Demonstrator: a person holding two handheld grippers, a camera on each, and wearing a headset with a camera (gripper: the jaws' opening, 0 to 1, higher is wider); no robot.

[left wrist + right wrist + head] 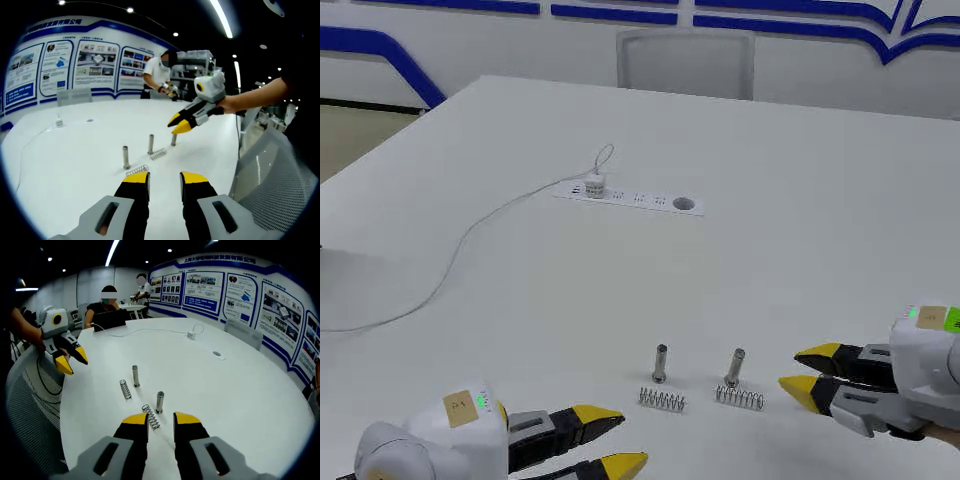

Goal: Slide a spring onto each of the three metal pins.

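Note:
Two short metal pins (660,362) (735,367) stand upright on the white table (770,230). A spring (662,400) (739,398) lies flat in front of each pin. My left gripper (620,440) is at the bottom left, open and empty, short of the left spring (136,171). From the right, my right gripper (801,368) points at the right pin (160,402), open and empty, with the right spring (150,416) just ahead of its jaws. In the left gripper view a third pin (173,139) stands just below the right gripper (179,123).
A white power strip (630,198) with a plug and a long cable (470,235) lies mid-table. A grey chair (685,62) stands at the far edge. A mesh chair back (270,180) is close by the near table edge. People stand at the far end of the room.

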